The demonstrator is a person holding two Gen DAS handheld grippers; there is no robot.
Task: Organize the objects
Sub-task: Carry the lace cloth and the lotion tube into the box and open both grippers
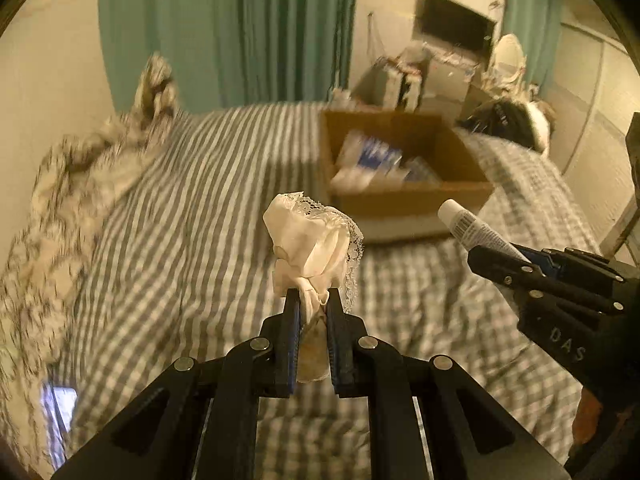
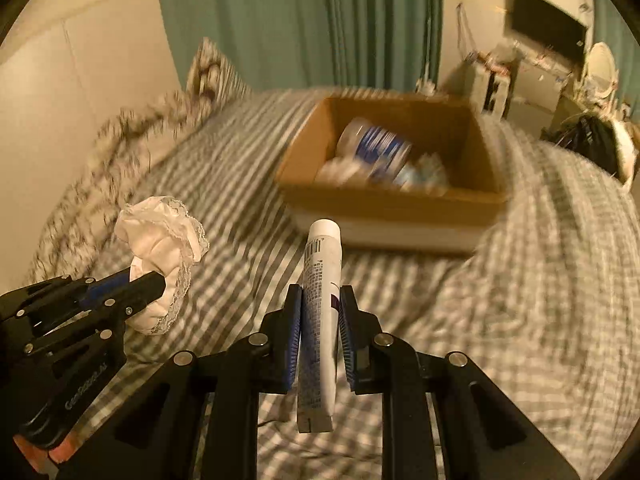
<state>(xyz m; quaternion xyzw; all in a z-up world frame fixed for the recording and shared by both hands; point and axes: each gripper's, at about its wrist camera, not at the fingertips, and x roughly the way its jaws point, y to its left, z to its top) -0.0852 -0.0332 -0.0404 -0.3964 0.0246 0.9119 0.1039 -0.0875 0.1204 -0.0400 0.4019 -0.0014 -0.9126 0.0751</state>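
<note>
My left gripper (image 1: pixel 314 294) is shut on a white lace-trimmed cloth (image 1: pixel 312 240) and holds it above the bed; it also shows at the left of the right wrist view (image 2: pixel 158 280) with the cloth (image 2: pixel 164 240). My right gripper (image 2: pixel 320 292) is shut on a white tube (image 2: pixel 320 304) with its cap pointing forward; it shows at the right of the left wrist view (image 1: pixel 486 256) with the tube (image 1: pixel 472 228). An open cardboard box (image 1: pixel 416 196) (image 2: pixel 384 200) sits on the bed ahead of both grippers, with white and blue items (image 2: pixel 376 152) inside.
The bed has a grey-striped cover (image 1: pixel 192 208) and a rumpled patterned blanket (image 1: pixel 60 200) at the left. Green curtains (image 1: pixel 224 28) hang behind. A dark screen (image 1: pixel 456 24) and cluttered furniture (image 1: pixel 404 76) stand at the far right.
</note>
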